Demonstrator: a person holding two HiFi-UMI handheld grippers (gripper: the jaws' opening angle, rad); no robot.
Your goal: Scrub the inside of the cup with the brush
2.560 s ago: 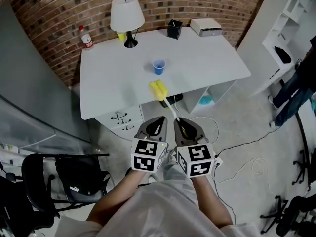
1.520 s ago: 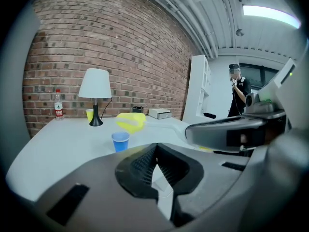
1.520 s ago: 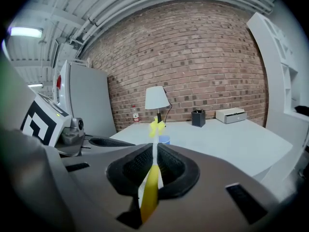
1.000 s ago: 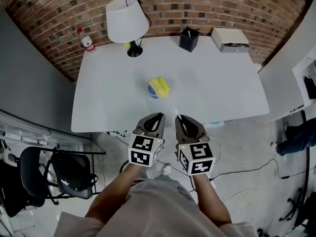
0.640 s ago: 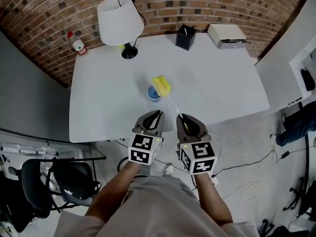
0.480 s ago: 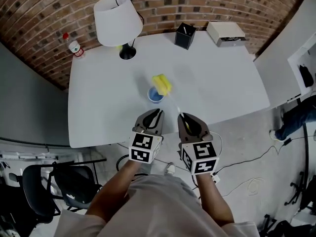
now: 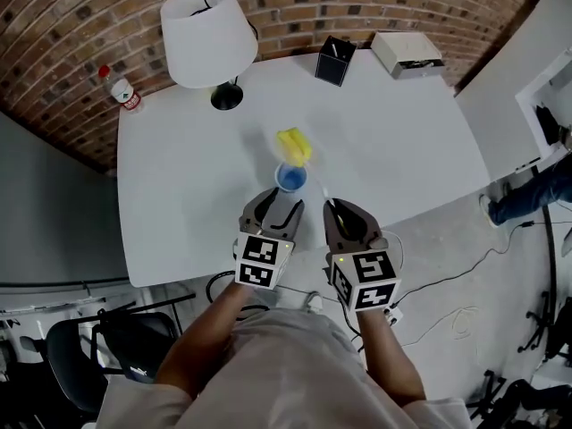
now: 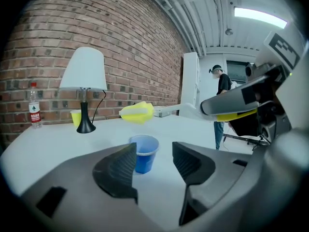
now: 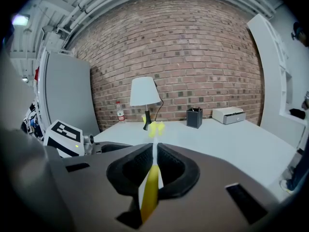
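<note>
A small blue cup (image 7: 290, 178) stands upright on the white table (image 7: 179, 195). My left gripper (image 7: 279, 206) is just short of it. Its jaws have just been opening and now stand apart with nothing between them. In the left gripper view the cup (image 8: 144, 152) shows through the gap, a little ahead of my left gripper (image 8: 154, 161). My right gripper (image 7: 335, 208) is shut on the brush's white and yellow handle (image 9: 150, 187). The yellow brush head (image 7: 293, 144) hangs above the table, just beyond the cup.
At the back of the table stand a white lamp (image 7: 207, 34), a bottle (image 7: 119, 88), a black pen holder (image 7: 335, 59) and a white box (image 7: 407, 54). A yellow cup (image 8: 76, 117) sits beside the lamp base. A person (image 7: 536, 186) stands off to the right.
Both grippers have come forward over the table's near edge toward the cup. The left jaws, shut before, now stand apart. The brush head has shifted from over the cup to just beyond it.
</note>
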